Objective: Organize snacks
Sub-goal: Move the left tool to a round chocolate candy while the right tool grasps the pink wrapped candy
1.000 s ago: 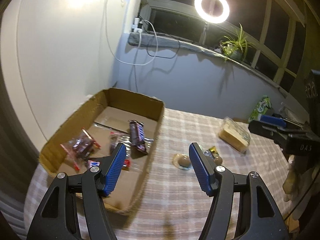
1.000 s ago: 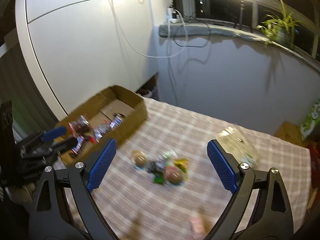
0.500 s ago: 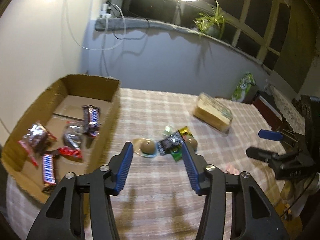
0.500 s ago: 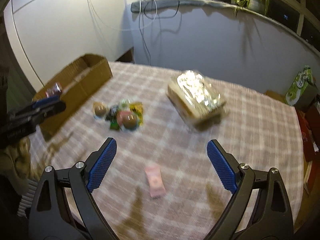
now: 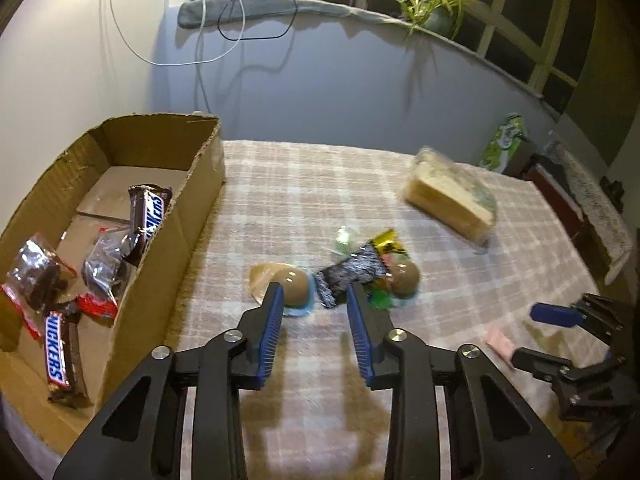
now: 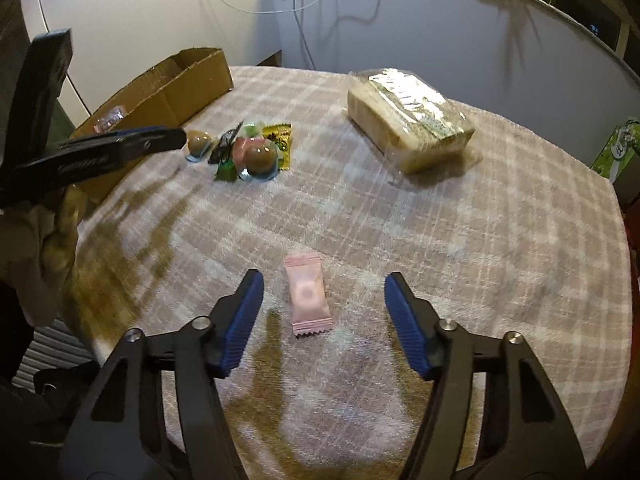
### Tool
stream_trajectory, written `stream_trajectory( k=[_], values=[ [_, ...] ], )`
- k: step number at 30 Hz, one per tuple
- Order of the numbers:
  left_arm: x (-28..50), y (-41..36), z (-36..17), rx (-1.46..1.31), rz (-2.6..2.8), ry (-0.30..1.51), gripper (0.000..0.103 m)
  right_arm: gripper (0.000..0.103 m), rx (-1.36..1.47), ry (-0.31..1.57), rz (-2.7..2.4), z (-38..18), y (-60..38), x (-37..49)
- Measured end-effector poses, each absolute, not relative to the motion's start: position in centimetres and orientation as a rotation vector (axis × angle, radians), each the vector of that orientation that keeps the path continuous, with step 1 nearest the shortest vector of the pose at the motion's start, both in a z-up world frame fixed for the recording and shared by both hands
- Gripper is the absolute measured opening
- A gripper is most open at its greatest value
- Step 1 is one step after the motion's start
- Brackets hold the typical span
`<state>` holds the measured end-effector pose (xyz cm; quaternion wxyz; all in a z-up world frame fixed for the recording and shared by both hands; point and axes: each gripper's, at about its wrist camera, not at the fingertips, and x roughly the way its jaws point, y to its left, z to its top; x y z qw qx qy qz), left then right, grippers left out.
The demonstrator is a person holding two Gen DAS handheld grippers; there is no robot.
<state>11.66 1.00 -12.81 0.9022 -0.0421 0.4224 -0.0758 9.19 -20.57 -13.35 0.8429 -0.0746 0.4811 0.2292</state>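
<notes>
Right wrist: you've swung down over the pink candy (image 6: 308, 294), right gripper (image 6: 320, 308) wide open, empty; left gripper (image 5: 316, 312) half-open, empty, now facing the pile (image 5: 360, 272) at 12 o'clock.

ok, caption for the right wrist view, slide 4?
Open right gripper poised over a small pink wrapped candy on the checked tablecloth, ahead of the pick.

Bare plaid tablecloth (image 6: 460, 240) open from 12 to 3 o'clock of the pink candy (image 6: 308, 300), bread pack (image 6: 408, 120) blocking at 1, snack heap (image 6: 244, 152) at 11 — cardboard box (image 5: 176, 216) wall just beyond
</notes>
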Motion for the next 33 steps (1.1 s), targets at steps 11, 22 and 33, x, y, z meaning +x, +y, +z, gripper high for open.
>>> stream_trajectory(
  k=[11,22,33],
  values=[
    [13.8,0.2,-15.0,0.008,-0.092,0.907,0.026,0.05,-0.175,1.043,0.521,-14.5,-20.3,9.2],
    [14.3,0.1,-15.3,0.029,-0.094,0.894,0.026,0.037,-0.259,1.037,0.523,-14.8,-18.8,9.2],
    [14.0,0.1,-15.3,0.022,-0.09,0.889,0.024,0.021,-0.281,1.017,0.525,-14.7,-18.3,8.9]
  ],
)
